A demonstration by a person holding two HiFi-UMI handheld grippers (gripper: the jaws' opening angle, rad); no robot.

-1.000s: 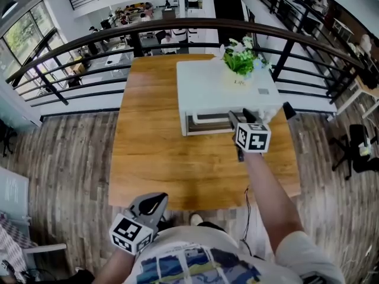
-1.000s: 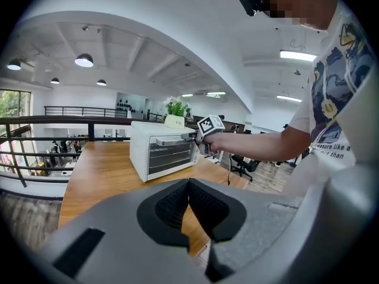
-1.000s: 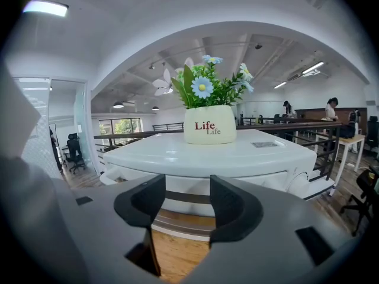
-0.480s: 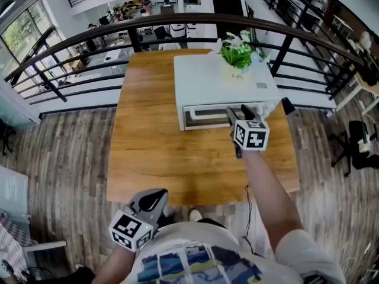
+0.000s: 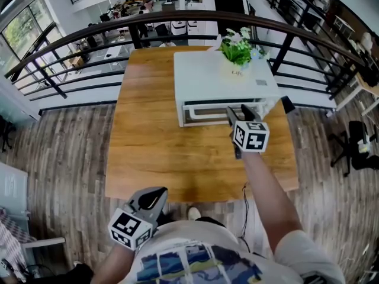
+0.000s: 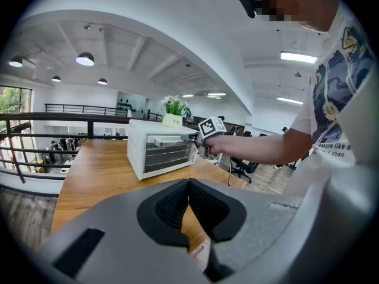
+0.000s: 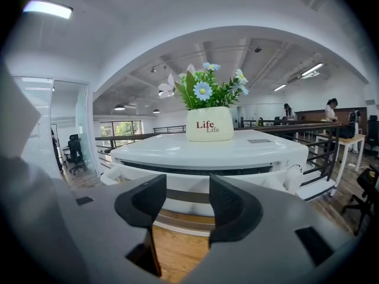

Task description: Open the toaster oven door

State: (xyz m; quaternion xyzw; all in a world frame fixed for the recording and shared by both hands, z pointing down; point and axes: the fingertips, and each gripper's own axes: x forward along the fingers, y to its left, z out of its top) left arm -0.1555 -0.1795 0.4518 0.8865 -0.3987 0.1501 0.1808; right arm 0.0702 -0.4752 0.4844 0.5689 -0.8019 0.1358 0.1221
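My left gripper [image 5: 153, 197] hangs by my body, jaws pressed together on nothing, so nothing braces the toaster oven [image 5: 222, 87] at the table's [image 5: 154, 152] far side. My right gripper [image 5: 238, 113] sits at the door handle [image 7: 188, 206] with jaws apart. Pulling before they clamp could slip them off, or the oven could slide and tip the flower pot [image 5: 235, 70].

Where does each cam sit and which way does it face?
Head view: on the head, steeply down at table and toaster oven; left tool, right tool, right forearm, shirt show.
Left gripper view: on left tool, low by the torso, facing the oven front across the table; shut jaws, right forearm show.
Right gripper view: on right tool, close before the oven door; only open jaws show.
Shared: oven and flower pot in all.
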